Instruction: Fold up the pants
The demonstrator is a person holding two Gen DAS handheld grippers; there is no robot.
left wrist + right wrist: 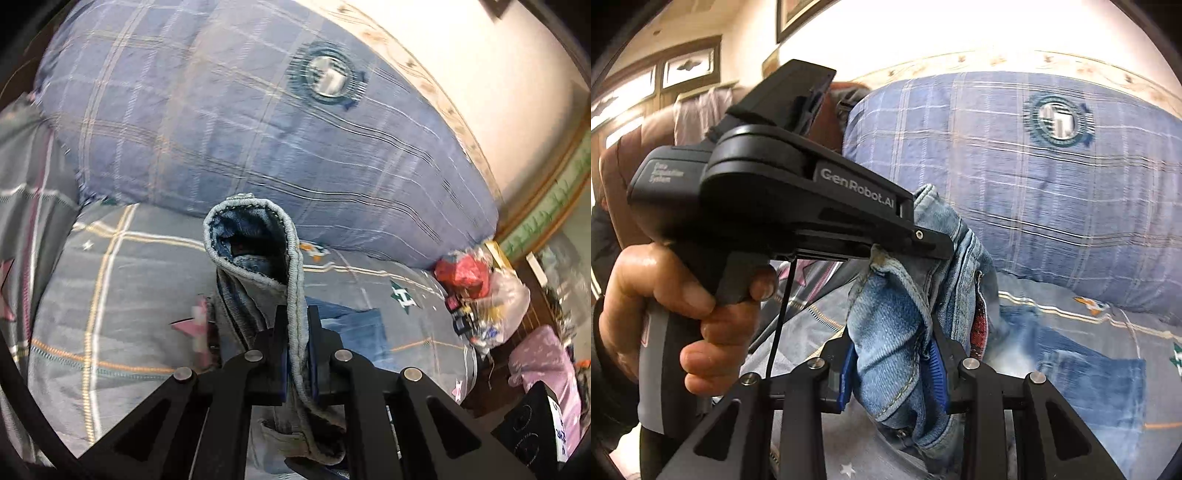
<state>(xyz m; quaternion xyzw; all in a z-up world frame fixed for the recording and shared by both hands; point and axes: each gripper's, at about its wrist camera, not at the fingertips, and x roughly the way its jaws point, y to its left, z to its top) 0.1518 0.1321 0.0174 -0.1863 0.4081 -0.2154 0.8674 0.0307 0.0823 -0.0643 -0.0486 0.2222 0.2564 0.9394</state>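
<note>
Blue denim pants hang in the air above the bed. In the left wrist view my left gripper [297, 332] is shut on the light-blue waistband of the pants [255, 240], which loops up ahead of the fingers. In the right wrist view my right gripper [894, 365] is shut on a bunch of the pants [890, 332]. The left gripper's black body [768, 199], held by a hand, is close at the left and clamps the same waistband. A pant leg [1089, 376] trails down onto the bed.
A grey plaid bedsheet [122, 295] lies below. A large blue plaid pillow [229, 122] rests against the headboard behind the pants. Plastic bags with red and mixed items [476, 291] and a pink cloth [543, 362] sit at the right of the bed.
</note>
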